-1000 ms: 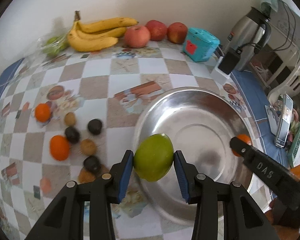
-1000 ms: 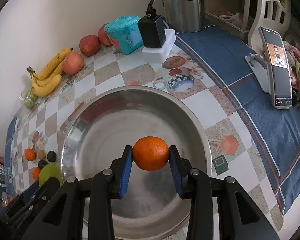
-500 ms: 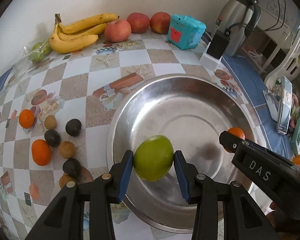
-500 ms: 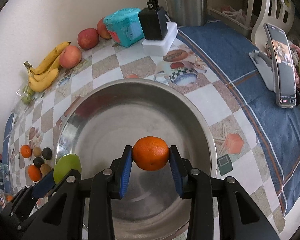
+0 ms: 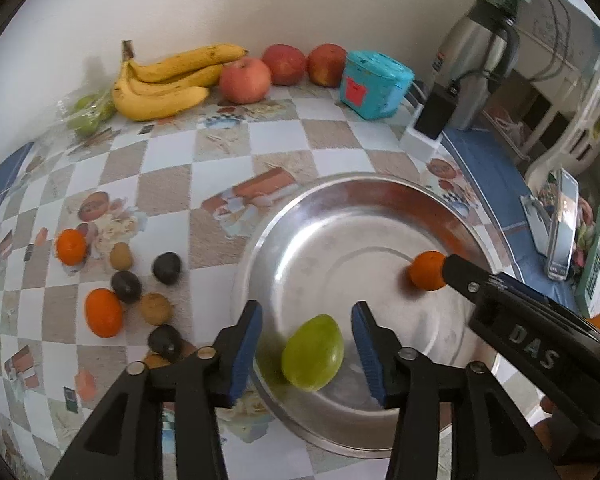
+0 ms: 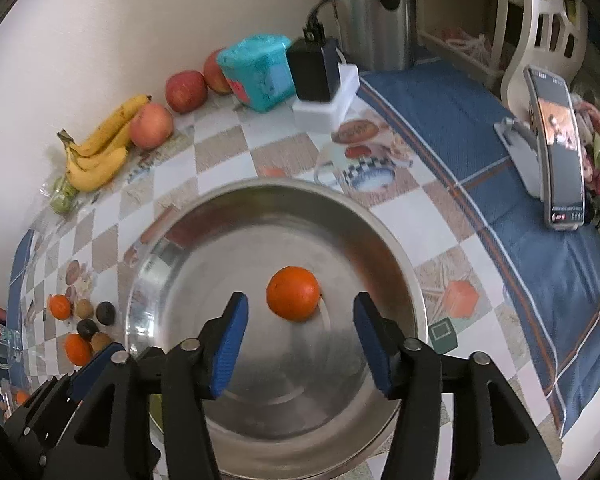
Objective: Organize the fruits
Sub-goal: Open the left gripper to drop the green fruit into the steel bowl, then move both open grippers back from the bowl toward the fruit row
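Left gripper (image 5: 306,350) and right gripper (image 6: 298,330), both spread wide, hover over the round steel bowl (image 5: 340,200), with the green mango (image 5: 313,358) at 7 o'clock and the orange tangerine (image 6: 293,299) at centre.

Hidden and cut-off bits
The right gripper (image 5: 444,270) covers part of the orange (image 5: 426,270); the bowl (image 6: 400,268) rim's near edge sits behind fingers (image 6: 230,326); bagged green fruit (image 5: 88,114) is blurred.

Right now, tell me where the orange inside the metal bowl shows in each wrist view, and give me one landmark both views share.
Left wrist: the orange sits right of centre in the metal bowl, partly behind the right gripper's finger.
Right wrist: the orange lies near the picture's centre, ahead of the open blue fingers.
Shared landmark: the teal box by the wall beside the red apples.
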